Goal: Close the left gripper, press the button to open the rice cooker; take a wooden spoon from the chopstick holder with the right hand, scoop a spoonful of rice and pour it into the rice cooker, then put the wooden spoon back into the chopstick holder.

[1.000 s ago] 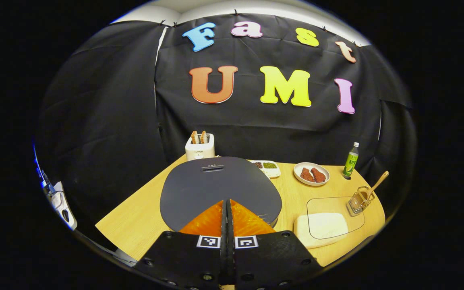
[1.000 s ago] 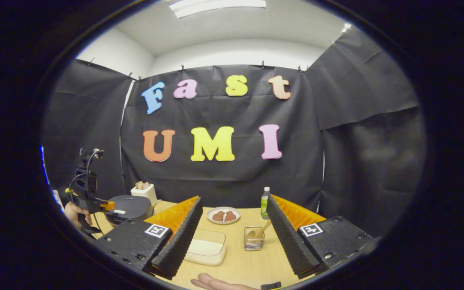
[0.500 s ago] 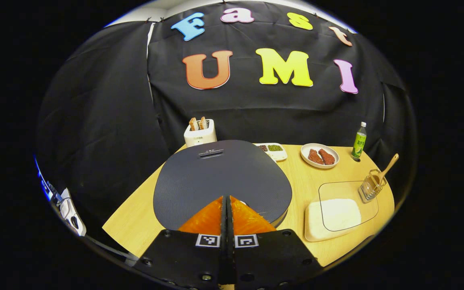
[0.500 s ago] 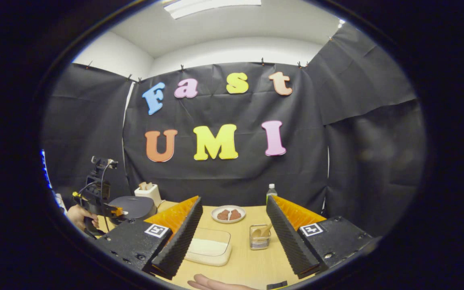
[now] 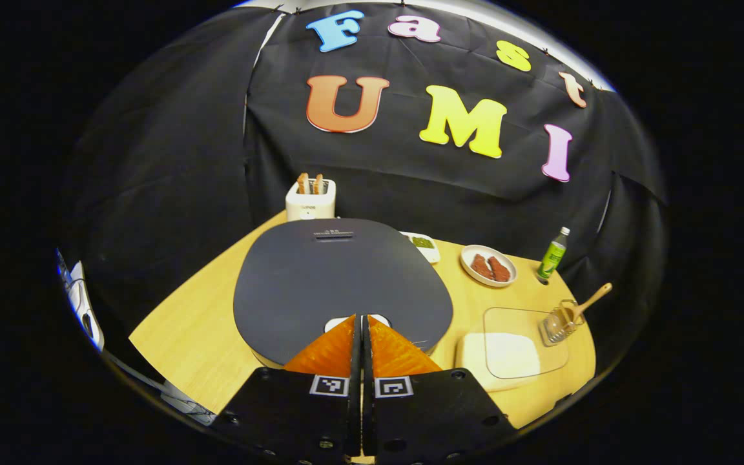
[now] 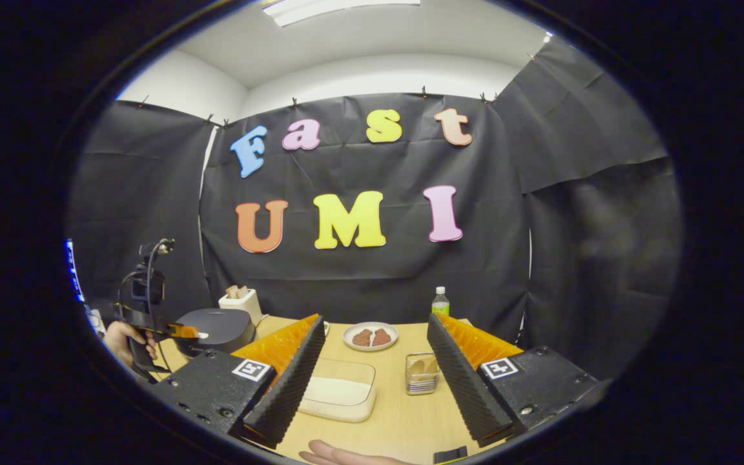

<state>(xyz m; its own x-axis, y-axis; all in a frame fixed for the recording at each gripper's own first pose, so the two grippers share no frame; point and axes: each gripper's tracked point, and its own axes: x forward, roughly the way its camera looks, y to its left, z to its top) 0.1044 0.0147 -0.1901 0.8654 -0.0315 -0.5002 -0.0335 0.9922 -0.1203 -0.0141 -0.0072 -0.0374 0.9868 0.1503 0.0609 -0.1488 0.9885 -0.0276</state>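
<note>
The dark grey rice cooker [image 5: 340, 284] sits closed on the wooden table [image 5: 197, 329], with a white button [image 5: 336, 321] at its front edge. My left gripper [image 5: 360, 318] is shut, its tips right at that button. In the right gripper view the left gripper [image 6: 186, 332] hangs over the cooker's [image 6: 217, 328] front, held by a hand [image 6: 117, 339]. A wooden spoon [image 5: 588, 302] leans in the wire chopstick holder [image 5: 556, 326]. The clear box of rice [image 6: 340, 397] lies between my right gripper's open fingers [image 6: 372, 361], with the holder [image 6: 422, 374] just right of it.
A white toaster [image 5: 310, 200] with bread stands behind the cooker. A small dish of greens [image 5: 423, 244], a plate with meat [image 5: 488, 266] and a green bottle [image 5: 553, 253] line the table's far side. A palm [image 6: 346, 455] shows at the near table edge.
My left gripper has come down and forward toward the cooker's front, so the white button now shows at its tips. The right gripper drifted slightly left and stays open.
</note>
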